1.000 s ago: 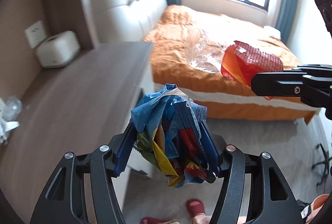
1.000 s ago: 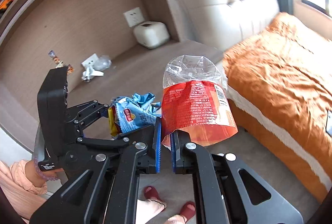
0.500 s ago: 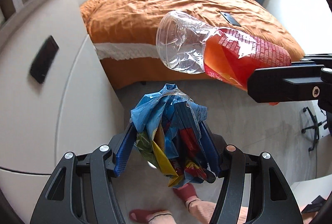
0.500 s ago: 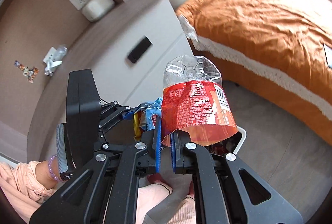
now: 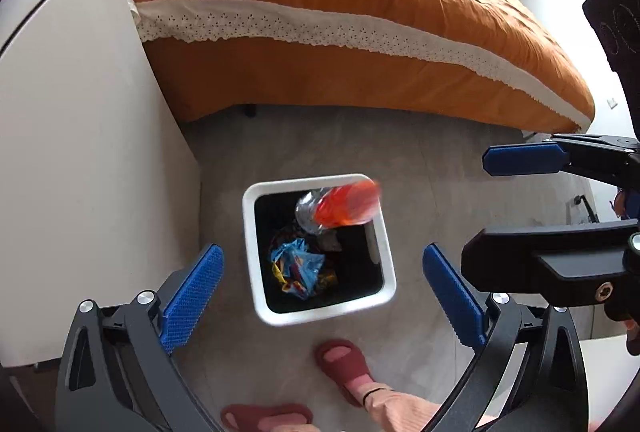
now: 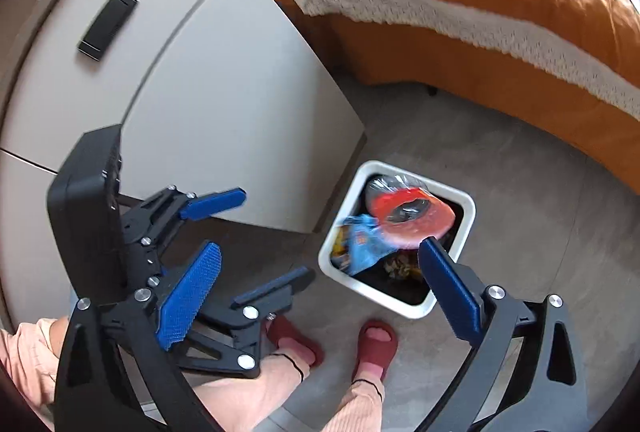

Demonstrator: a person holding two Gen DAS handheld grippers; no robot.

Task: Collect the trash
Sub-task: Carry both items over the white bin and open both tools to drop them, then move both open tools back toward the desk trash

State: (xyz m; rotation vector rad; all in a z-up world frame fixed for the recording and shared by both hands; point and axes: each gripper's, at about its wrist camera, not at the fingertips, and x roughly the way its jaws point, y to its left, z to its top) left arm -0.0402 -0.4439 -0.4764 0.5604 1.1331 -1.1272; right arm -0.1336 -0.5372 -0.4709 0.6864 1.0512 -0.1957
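A white square trash bin (image 5: 252,252) with a black liner stands on the grey floor; it also shows in the right wrist view (image 6: 470,210). The blue snack wrapper (image 5: 298,264) lies inside it. The clear bottle with the orange label (image 5: 340,210) is blurred at the bin's mouth, falling in; it also shows in the right wrist view (image 6: 408,214), with the wrapper (image 6: 366,242) beside it. My left gripper (image 5: 320,290) is open and empty above the bin. My right gripper (image 6: 316,284) is open and empty above the bin.
An orange bed (image 5: 320,12) with a white lace trim stands behind the bin. A white cabinet (image 5: 80,132) is to its left. The person's feet in red slippers (image 5: 344,368) stand just in front of the bin.
Both grippers swung down over the bin and opened. The wrapper dropped into the bin and the bottle left the right gripper and is falling in.
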